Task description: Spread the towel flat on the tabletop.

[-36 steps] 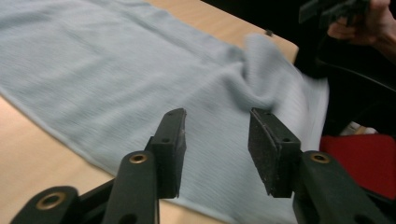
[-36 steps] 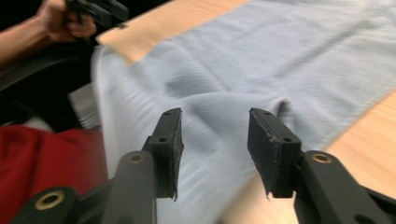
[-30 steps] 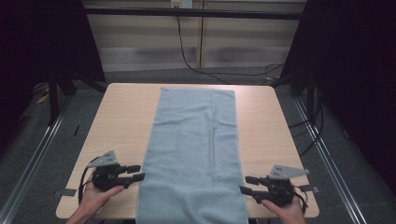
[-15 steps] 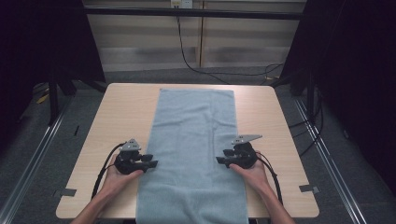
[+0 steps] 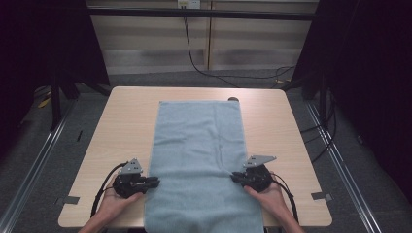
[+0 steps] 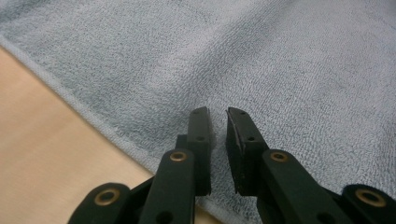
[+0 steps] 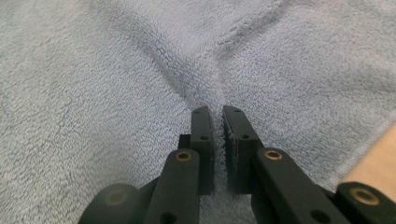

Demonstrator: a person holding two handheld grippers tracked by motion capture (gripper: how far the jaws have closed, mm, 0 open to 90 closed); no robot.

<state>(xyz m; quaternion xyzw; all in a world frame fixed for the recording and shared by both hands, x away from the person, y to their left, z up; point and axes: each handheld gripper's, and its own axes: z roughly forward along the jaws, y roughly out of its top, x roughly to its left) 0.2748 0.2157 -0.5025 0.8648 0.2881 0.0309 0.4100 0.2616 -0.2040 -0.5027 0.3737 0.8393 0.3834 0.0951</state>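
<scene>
A long pale-blue terry-cloth towel [image 5: 197, 160] is lying flat down the middle of the light wooden counter [image 5: 121, 121], its near end hanging over the counter's near edge; everything below is placed relative to this towel.

At the towel's left long edge, toward the near end, the left tongs [image 5: 154, 181] are resting over the hem. Their jaws have just been closing and are now standing almost together; in the left gripper view [image 6: 217, 116] a thin gap is showing, and no pinched ridge of cloth is visible between them, so I cannot tell whether they are gripping the towel.

At the towel's right long edge, level with the left, the right tongs [image 5: 234, 176] have also just been closing. In the right gripper view [image 7: 215, 112] a raised ridge of terry is being squeezed between the 2 jaws, with creases fanning out from it, so they are gripping the towel.

Judging by this, the work is only beginning: the towel is spread out and unfolded, 1 grip looks secured, and the lifting and folding are all left to do.
</scene>
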